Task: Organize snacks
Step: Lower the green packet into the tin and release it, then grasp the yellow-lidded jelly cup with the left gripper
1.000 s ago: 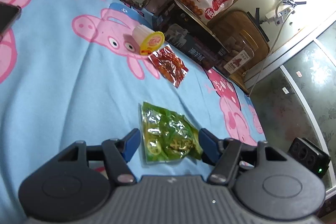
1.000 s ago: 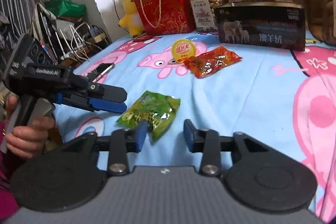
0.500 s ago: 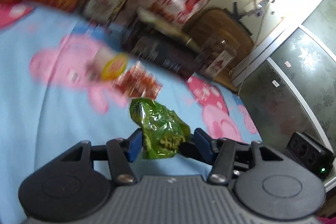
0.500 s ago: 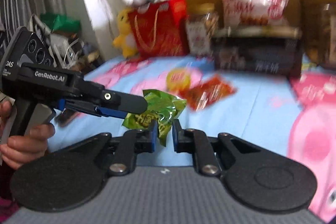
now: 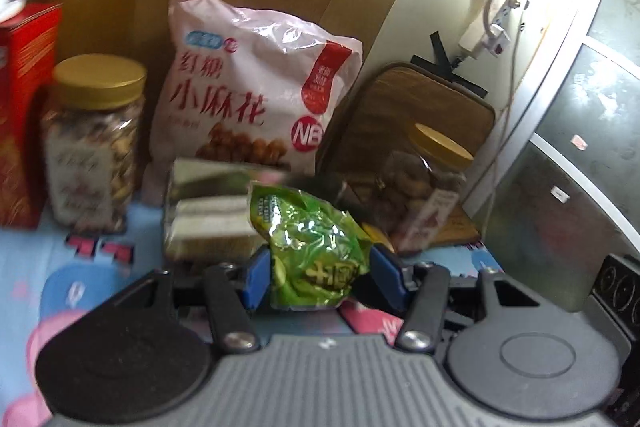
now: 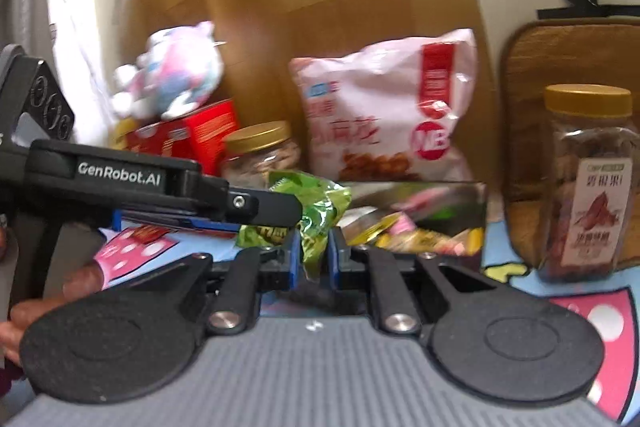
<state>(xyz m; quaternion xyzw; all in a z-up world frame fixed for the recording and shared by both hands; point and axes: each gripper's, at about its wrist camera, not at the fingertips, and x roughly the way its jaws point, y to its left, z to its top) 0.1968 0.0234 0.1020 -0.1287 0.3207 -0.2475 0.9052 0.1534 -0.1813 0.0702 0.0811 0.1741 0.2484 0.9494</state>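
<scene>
Both tools, left (image 5: 316, 277) and right (image 6: 314, 257), clamp the green snack packet (image 5: 314, 255) (held aloft).

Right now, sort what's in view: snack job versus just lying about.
Job: green snack packet held by both grippers, left and right; open box of snacks; pink snack bag; gold-lidded jars.
Lying about: plush toy; power strip; wooden board.

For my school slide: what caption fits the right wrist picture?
Both grippers, right gripper and left gripper, hold the green snack packet above the open snack box.
</scene>
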